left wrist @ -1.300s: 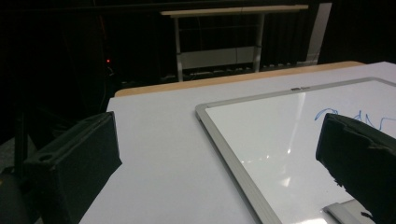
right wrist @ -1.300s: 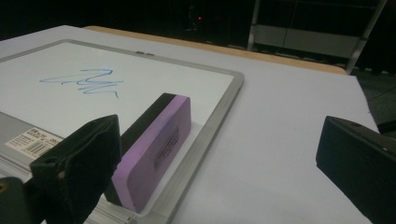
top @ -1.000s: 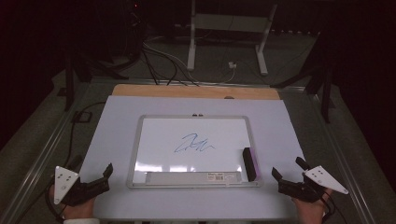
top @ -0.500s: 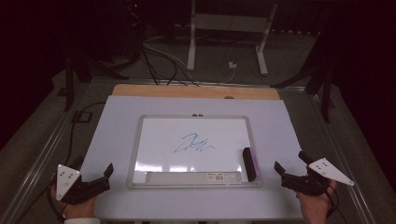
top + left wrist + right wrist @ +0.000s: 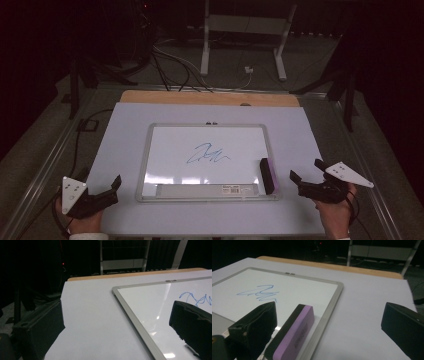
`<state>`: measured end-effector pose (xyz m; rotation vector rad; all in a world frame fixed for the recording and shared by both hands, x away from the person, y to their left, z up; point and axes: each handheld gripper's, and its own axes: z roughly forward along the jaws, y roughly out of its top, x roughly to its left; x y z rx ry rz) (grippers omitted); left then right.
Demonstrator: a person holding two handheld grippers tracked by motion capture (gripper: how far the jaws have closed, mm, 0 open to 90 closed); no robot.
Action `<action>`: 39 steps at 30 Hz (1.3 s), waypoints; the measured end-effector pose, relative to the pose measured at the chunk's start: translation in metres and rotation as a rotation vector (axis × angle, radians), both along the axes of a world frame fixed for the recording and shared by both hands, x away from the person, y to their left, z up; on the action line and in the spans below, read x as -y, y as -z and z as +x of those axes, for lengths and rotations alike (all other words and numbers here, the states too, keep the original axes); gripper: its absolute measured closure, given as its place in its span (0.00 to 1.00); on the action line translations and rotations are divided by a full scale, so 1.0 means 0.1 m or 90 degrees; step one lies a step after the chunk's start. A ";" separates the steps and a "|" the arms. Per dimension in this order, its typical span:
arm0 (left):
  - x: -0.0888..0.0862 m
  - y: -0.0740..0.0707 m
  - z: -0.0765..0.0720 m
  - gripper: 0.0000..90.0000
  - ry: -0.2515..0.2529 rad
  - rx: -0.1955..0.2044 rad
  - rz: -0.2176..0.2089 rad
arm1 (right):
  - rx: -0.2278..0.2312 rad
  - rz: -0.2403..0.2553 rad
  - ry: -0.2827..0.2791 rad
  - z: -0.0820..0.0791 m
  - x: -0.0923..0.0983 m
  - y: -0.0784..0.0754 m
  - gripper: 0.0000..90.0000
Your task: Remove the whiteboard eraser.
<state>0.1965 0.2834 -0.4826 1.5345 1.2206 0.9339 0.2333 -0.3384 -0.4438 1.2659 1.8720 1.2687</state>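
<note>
Since a second ago the right gripper (image 5: 310, 180), jaws spread, has edged toward the eraser (image 5: 267, 175) at the whiteboard's (image 5: 210, 127) right edge; left gripper (image 5: 102, 192) waits open (holding nothing); blue scribble (image 5: 207, 153) remains unerased.

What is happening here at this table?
A person holds a gripper in each hand, and nothing is grasped yet. The left gripper and the right gripper are both open, resting near the front corners of the whiteboard. The board carries a blue scribble. A purple eraser lies on its right edge, close to the right gripper.
</note>
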 end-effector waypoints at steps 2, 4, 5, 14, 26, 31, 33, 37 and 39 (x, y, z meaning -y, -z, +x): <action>0.00 0.01 0.00 0.00 0.000 -0.002 0.000 | -0.019 0.001 -0.006 0.03 -0.02 0.00 0.01; 0.01 0.01 0.01 0.00 0.001 -0.004 0.001 | -0.026 0.000 -0.004 0.04 -0.02 0.00 0.01; 0.01 0.01 0.01 0.00 0.000 -0.004 0.001 | -0.031 0.004 -0.004 0.04 -0.03 -0.01 0.01; 0.01 0.02 0.01 0.00 -0.003 -0.007 0.001 | -0.083 0.014 -0.013 0.12 -0.08 -0.03 0.00; 0.01 0.03 0.01 0.00 -0.004 -0.011 0.001 | -0.135 -0.015 -0.040 0.25 -0.21 0.02 0.00; 0.01 0.03 0.01 0.00 -0.009 -0.012 0.000 | -0.164 -0.026 -0.050 0.31 -0.25 0.05 0.01; 0.01 0.03 0.01 0.00 -0.010 -0.012 -0.002 | -0.180 -0.026 -0.054 0.32 -0.25 0.07 0.04; 0.01 0.04 0.02 0.00 -0.008 -0.016 -0.001 | -0.202 -0.030 -0.061 0.34 -0.27 0.09 0.07; 0.01 0.04 0.02 0.00 -0.009 -0.016 -0.001 | -0.208 -0.030 -0.064 0.35 -0.28 0.10 0.09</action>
